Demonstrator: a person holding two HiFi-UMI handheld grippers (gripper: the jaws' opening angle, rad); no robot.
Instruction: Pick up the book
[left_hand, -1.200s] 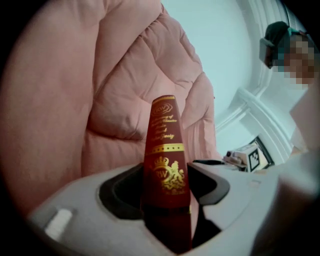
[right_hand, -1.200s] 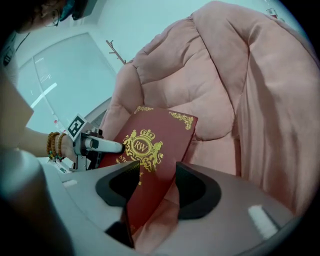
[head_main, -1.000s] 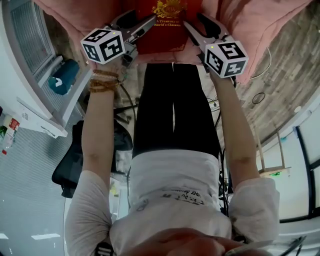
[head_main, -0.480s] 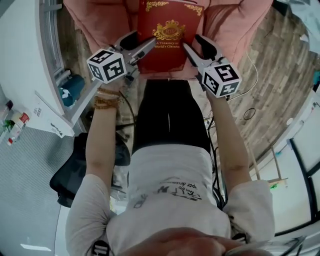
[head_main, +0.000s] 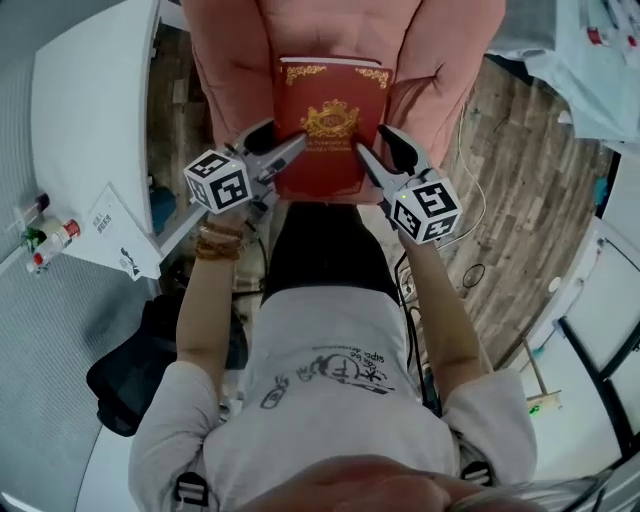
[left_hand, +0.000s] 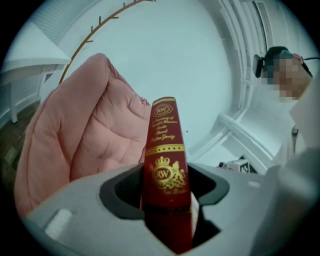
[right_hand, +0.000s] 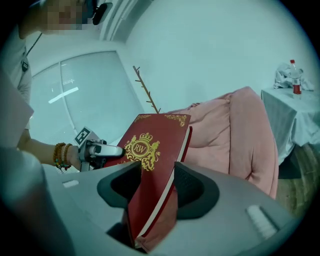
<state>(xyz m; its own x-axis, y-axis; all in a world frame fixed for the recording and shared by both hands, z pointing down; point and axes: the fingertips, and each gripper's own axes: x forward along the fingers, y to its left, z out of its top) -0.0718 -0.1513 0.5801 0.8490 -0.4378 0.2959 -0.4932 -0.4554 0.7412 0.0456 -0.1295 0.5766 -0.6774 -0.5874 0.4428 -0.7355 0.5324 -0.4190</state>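
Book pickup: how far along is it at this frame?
Done: the left claw grips the book at its spine side, the right claw at its page edge, its jaws having just been closing on it. In hand: the book is held in the air, off the chair. Left: little visible, perhaps carrying it off.

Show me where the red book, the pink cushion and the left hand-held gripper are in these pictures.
red book (head_main: 331, 118), head view, gold crest on its front cover.
pink cushion (left_hand: 85, 130), left gripper view, its quilted face.
left hand-held gripper (head_main: 288, 150), head view, between its jaw tips at the book's edge.
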